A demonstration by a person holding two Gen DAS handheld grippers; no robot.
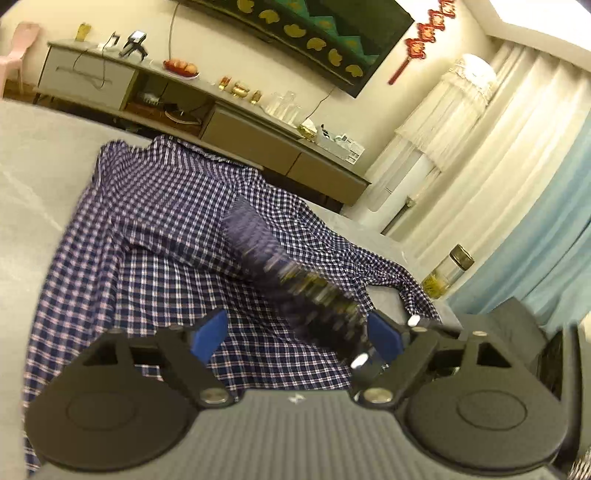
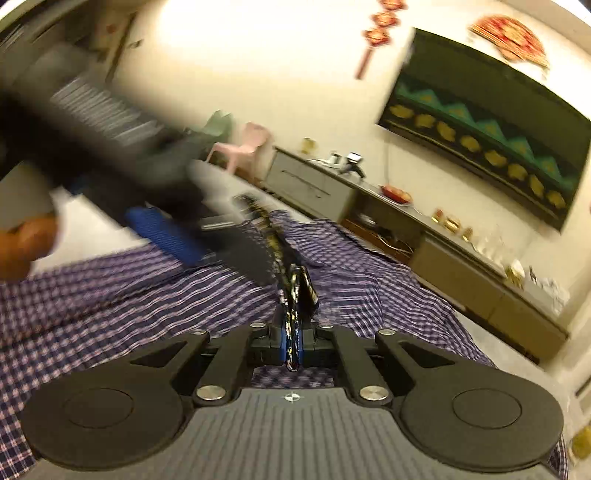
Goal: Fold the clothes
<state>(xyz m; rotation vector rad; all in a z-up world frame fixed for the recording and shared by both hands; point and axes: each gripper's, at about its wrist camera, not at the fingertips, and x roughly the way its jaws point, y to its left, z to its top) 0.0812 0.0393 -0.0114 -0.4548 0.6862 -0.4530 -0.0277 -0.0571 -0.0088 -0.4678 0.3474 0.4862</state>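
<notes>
A blue-and-white checked shirt [image 1: 166, 236] lies spread and rumpled on a grey surface [image 1: 33, 177]; it also shows in the right wrist view [image 2: 369, 288]. My left gripper [image 1: 295, 332] is open just above the shirt, blue pads apart. A blurred dark patterned strip of cloth [image 1: 314, 295] runs between them toward the right pad. My right gripper [image 2: 291, 343] is shut on that dark patterned strip [image 2: 291, 291], which rises from its pads. The left gripper [image 2: 159, 221] appears blurred at upper left in the right wrist view, with a hand [image 2: 26, 240] behind it.
A long low cabinet [image 1: 229, 122] with a fruit plate [image 1: 181, 68], glasses and small items stands along the far wall under a dark wall hanging [image 1: 325, 33]. A glass jar [image 1: 448, 271] stands at right by pale curtains [image 1: 517, 166]. A pink chair [image 2: 243, 146] is at the back.
</notes>
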